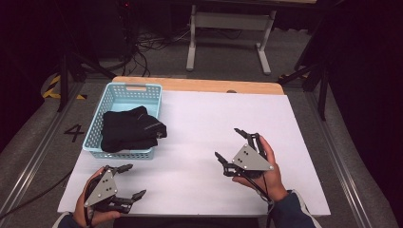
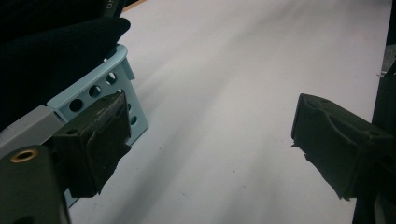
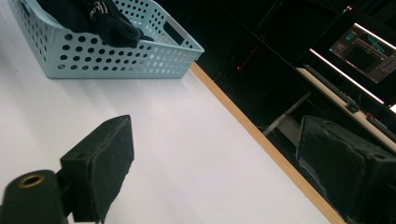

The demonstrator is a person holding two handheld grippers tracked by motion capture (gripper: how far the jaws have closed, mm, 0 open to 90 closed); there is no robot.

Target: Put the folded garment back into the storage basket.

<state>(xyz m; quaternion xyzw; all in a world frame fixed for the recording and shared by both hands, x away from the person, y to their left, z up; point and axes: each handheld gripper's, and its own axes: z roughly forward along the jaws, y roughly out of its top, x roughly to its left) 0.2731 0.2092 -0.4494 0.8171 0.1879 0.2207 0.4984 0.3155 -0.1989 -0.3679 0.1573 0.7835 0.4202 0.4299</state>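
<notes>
A light blue perforated basket (image 1: 115,93) stands at the table's left rear, with black clothing (image 1: 130,129) piled in it and drooping over its right rim. My left gripper (image 1: 131,181) rests near the front left corner, just in front of the basket, open with nothing between its fingers. Its own view has the basket corner (image 2: 119,77) and the black clothing (image 2: 51,51) close on the left. My right gripper (image 1: 230,144) hovers over the right half of the white tabletop (image 1: 199,142), open and empty. From it, the basket (image 3: 116,58) and clothing (image 3: 100,21) lie farther off.
A wooden strip (image 1: 199,85) edges the table's far side. Beyond it are a white table frame (image 1: 228,28), cables on the floor and dark stands. A lit monitor (image 3: 366,46) sits off the table in the right gripper view.
</notes>
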